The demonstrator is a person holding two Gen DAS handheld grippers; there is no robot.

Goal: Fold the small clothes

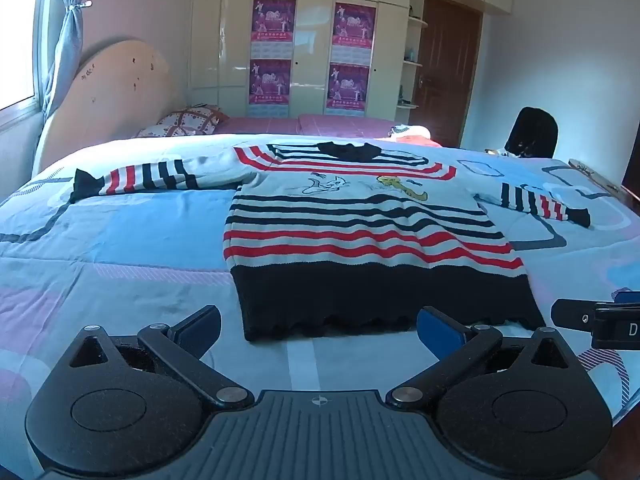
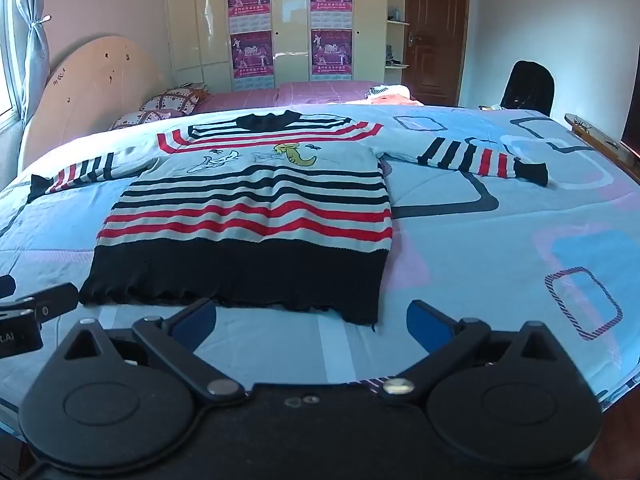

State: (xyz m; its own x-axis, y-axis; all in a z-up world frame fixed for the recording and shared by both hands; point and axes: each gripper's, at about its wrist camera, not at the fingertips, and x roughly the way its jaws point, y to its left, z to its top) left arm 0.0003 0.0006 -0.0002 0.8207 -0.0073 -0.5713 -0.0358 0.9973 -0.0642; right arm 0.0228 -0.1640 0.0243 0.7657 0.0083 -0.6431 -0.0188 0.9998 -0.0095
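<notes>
lying flat on the bed (image 1: 120,240), a striped sweater (image 1: 360,232) is seen with both sleeves spread out.
the left claw (image 1: 320,328) and the right claw (image 2: 312,320) are held apart and empty, just near of the sweater's black hem (image 2: 236,272); the collar lies at the far side, toward the wardrobe (image 1: 312,40).

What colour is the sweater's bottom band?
Black, on the sweater's ribbed hem; clearest in the right wrist view.
</notes>
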